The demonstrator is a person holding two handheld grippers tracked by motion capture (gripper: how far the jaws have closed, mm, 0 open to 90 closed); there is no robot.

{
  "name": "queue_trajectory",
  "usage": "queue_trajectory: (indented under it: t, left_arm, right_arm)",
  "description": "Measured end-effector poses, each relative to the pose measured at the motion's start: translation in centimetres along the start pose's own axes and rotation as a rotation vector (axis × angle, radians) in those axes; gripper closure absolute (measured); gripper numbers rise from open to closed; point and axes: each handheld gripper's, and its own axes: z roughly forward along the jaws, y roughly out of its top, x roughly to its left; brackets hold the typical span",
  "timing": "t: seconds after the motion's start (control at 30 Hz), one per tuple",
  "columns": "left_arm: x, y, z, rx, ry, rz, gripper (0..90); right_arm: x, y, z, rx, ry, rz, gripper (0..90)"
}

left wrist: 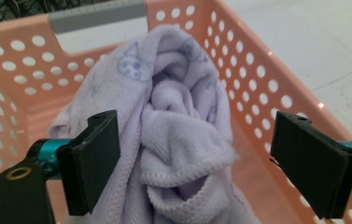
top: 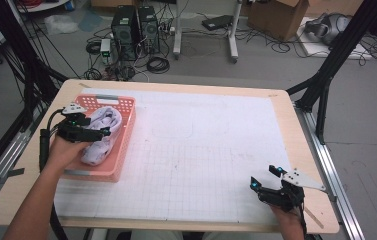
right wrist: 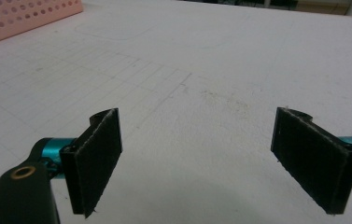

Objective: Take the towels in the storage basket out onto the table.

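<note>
White gridded table, pink basket at its left: my left gripper is spread around the lilac towel inside, so I'd pinch deep; right gripper, well right of the basket, spread, empty.

Even overhead light, soft shadows. High view slightly soft; mild glare upper centre of table. Close jaws blurred.

We count one pink basket and one lilac towel inside it, the towel bunched between the fingers of our left gripper. We hold two grippers, the right gripper with bare white mat between its fingers.
</note>
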Motion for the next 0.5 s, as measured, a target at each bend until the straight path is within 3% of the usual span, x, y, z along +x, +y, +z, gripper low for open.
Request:
queue_trajectory:
  t: [0.17, 0.3, 0.4, 0.5]
  left_arm:
    - [0.4, -0.5, 0.6, 0.058, 0.05, -0.002, 17.9]
    - [0.5, -0.7, 1.2, 0.115, 0.062, 0.002, 17.0]
    - [0.5, -0.9, 1.7, 0.147, 0.077, 0.005, 14.3]
    - [0.2, -1.1, 3.1, 0.204, 0.122, 0.014, 6.2]
  right_arm:
    - [0.0, 0.0, 0.0, -0.002, -0.001, -0.002, 15.0]
    - [0.0, 0.0, 0.0, -0.001, 0.0, -0.001, 15.0]
    - [0.0, 0.0, 0.0, 0.0, 0.0, -0.001, 15.0]
    - [0.1, 0.0, 0.0, -0.001, 0.001, -0.003, 15.0]
